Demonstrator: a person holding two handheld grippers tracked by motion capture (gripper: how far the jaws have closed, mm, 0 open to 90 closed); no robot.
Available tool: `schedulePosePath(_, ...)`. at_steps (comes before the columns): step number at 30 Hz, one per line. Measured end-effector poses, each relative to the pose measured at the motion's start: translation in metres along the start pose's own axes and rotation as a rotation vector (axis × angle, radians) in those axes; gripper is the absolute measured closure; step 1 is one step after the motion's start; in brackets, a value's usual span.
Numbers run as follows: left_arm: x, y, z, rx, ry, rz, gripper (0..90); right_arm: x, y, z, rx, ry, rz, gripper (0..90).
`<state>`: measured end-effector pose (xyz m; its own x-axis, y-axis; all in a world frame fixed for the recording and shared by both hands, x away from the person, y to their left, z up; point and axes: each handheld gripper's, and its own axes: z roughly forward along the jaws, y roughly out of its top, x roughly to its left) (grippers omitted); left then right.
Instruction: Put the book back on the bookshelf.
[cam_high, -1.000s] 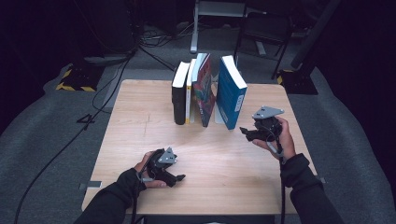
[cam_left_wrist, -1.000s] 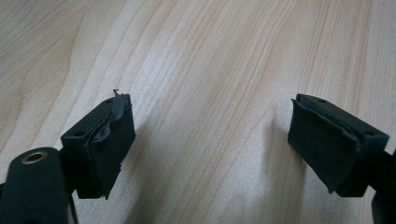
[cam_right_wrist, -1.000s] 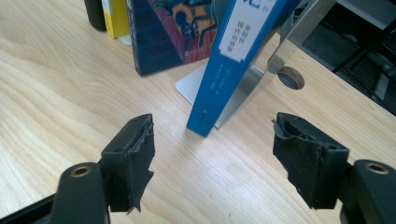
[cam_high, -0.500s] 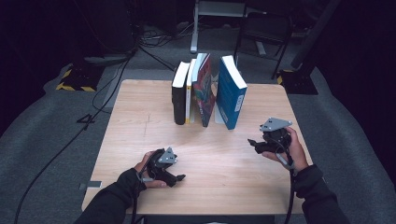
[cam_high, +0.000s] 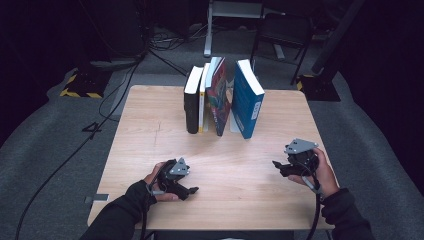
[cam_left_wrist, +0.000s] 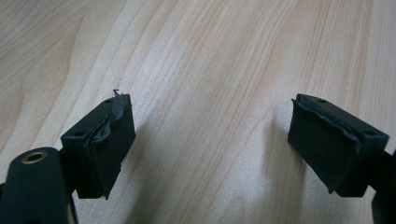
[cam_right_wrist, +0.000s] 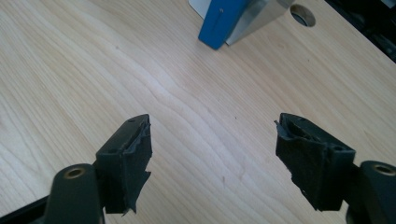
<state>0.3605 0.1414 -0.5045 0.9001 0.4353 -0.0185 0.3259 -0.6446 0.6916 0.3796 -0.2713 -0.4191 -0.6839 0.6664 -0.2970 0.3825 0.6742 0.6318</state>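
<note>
A row of upright books stands at the far middle of the pale wooden bench (cam_high: 150, 150), the blue hardback book (cam_high: 247, 100) leaning at its right end. Both the left gripper (cam_high: 186, 186) and right gripper (cam_high: 278, 166) are held with fingers spread, empty. The book is judged stiff, probably fairly heavy, slick-covered; best gripped across the spine edge.

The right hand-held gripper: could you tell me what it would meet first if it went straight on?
Probably the table itself, since it tilts downward; beyond that, the blue book's lower corner.
</note>
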Motion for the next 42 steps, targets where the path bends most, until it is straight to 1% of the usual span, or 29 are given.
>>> schedulePosePath(1, 0.000, 0.000, 0.000, 0.000, 0.000, 0.000, 15.0, 0.000, -0.003, 0.000, 0.016, -0.006, 0.006, 27.7)
schedulePosePath(2, 0.000, 0.000, 0.000, 0.000, 0.000, 0.000, 15.0, 0.000, -0.006, -0.001, 0.019, -0.009, 0.009, 27.7)
schedulePosePath(4, 0.000, 0.000, 0.000, 0.000, 0.001, 0.000, 15.0, 0.000, -0.012, -0.002, 0.020, -0.004, 0.019, 27.9)
schedulePosePath(6, 0.000, 0.000, 0.000, 0.000, 0.001, 0.000, 15.0, 0.000, -0.019, -0.003, 0.018, -0.010, 0.018, 27.8)
schedulePosePath(8, 0.000, 0.000, 0.000, 0.000, 0.001, 0.000, 15.0, 0.000, -0.025, -0.004, 0.020, -0.010, 0.029, 27.8)
schedulePosePath(10, 0.000, 0.000, 0.000, 0.000, 0.001, 0.000, 15.0, 0.001, -0.031, -0.004, 0.023, -0.011, 0.027, 27.8)
schedulePosePath(11, 0.000, 0.000, 0.000, 0.000, 0.001, 0.000, 15.0, 0.002, -0.035, -0.004, 0.029, -0.009, 0.034, 27.7)
schedulePosePath(16, 0.000, 0.000, 0.000, 0.000, 0.001, 0.000, 15.0, 0.003, -0.050, -0.003, 0.038, -0.009, 0.036, 27.6)
schedulePosePath(18, 0.000, 0.000, 0.000, 0.000, 0.000, 0.000, 15.0, 0.004, -0.056, -0.004, 0.026, -0.002, 0.041, 27.6)
schedulePosePath(20, 0.000, 0.000, 0.000, 0.000, 0.001, 0.000, 15.0, 0.004, -0.061, -0.005, 0.018, -0.006, 0.042, 27.6)
schedulePosePath(21, 0.000, 0.000, 0.000, 0.000, 0.001, 0.000, 15.0, 0.004, -0.064, -0.005, 0.010, 0.002, 0.050, 27.6)
schedulePosePath(31, 0.000, 0.000, 0.000, 0.000, 0.001, 0.000, 15.0, 0.005, -0.090, -0.003, -0.021, 0.027, 0.070, 27.7)
schedulePosePath(33, 0.000, 0.000, 0.000, 0.001, 0.001, 0.000, 15.0, 0.006, -0.096, -0.002, -0.021, 0.033, 0.079, 27.7)
schedulePosePath(34, 0.000, 0.000, 0.000, 0.000, 0.001, 0.000, 15.0, 0.006, -0.100, -0.001, -0.029, 0.043, 0.088, 27.7)
schedulePosePath(36, 0.000, 0.000, 0.000, 0.000, 0.001, 0.000, 15.0, 0.006, -0.109, 0.000, -0.043, 0.059, 0.126, 27.9)
schedulePosePath(39, 0.000, 0.000, 0.000, 0.000, 0.001, 0.000, 15.0, 0.005, -0.120, -0.001, -0.063, 0.060, 0.150, 28.4)
schedulePosePath(42, 0.000, 0.000, 0.000, 0.000, 0.001, 0.000, 15.0, 0.003, -0.127, -0.004, -0.076, 0.070, 0.179, 28.0)
